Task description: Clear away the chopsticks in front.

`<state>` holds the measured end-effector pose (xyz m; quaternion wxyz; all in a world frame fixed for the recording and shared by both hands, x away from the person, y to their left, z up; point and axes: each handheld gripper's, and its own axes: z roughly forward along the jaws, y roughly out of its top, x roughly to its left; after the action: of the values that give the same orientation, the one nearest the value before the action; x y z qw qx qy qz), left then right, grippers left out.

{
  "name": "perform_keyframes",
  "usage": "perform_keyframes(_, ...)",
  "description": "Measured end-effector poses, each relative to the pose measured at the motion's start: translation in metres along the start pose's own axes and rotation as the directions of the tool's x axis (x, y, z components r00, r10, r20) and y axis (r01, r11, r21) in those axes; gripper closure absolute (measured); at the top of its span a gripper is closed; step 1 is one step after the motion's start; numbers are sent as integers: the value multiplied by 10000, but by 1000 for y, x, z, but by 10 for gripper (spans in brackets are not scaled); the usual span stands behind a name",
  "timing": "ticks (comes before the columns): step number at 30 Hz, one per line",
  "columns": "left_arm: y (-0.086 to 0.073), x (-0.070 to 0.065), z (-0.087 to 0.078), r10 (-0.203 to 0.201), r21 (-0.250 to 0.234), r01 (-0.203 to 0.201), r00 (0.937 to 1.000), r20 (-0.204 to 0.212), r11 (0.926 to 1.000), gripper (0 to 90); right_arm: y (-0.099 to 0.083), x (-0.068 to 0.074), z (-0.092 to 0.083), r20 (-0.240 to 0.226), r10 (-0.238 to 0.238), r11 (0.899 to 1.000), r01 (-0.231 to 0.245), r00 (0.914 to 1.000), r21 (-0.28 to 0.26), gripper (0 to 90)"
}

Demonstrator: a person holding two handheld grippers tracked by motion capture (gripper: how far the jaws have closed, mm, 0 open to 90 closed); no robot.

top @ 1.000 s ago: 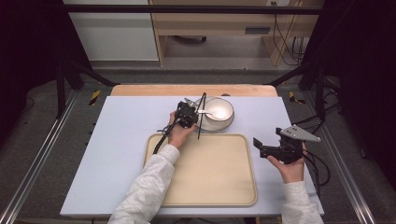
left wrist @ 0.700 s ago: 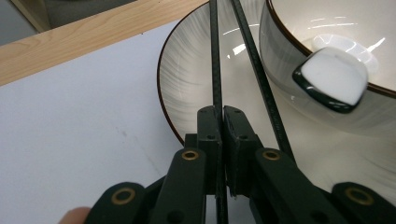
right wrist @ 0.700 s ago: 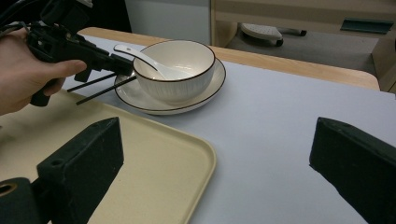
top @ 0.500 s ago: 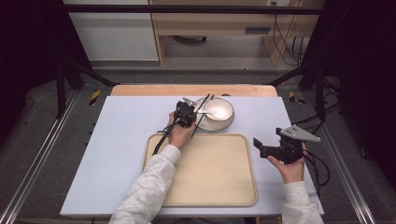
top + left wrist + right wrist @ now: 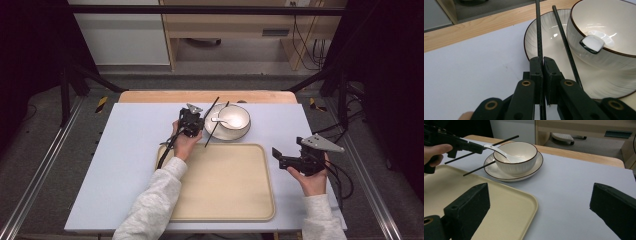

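Chopstick (image 5: pixel 539 30) in hand-held gripper (image 5: pixel 543 75)

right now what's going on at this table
A person is working with a two-jaw gripper in each hand. The left gripper is shut on one black chopstick, holding it raised beside the white bowl. The second chopstick rests on the rim of the saucer under that bowl. A white spoon sits in the bowl. The right gripper waits open and holds nothing, at the right edge of the beige tray, which has nothing on it.
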<state>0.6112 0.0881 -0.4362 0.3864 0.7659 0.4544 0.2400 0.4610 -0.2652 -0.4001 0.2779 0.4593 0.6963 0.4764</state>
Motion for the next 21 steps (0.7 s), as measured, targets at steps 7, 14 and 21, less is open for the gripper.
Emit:
perform_keyframes(7, -11, 4, -25, -169, -209, 166, 9997, -162, 9996, 857, 0, -2, -1, 57, 9, 10000, -9, 10000, -7, 31)
perform_keyframes(14, -24, 5, -52, -510, -391, 499, 9983, -283, 9980, 857, -1, -2, -2, 109, 36, 10000, -35, 9999, -19, 28)
perform_keyframes(21, -39, 3, -78, -648, -717, 602, 9959, -633, 9956, 857, -1, -2, -2, 137, 36, 10000, -36, 9999, -21, 24)
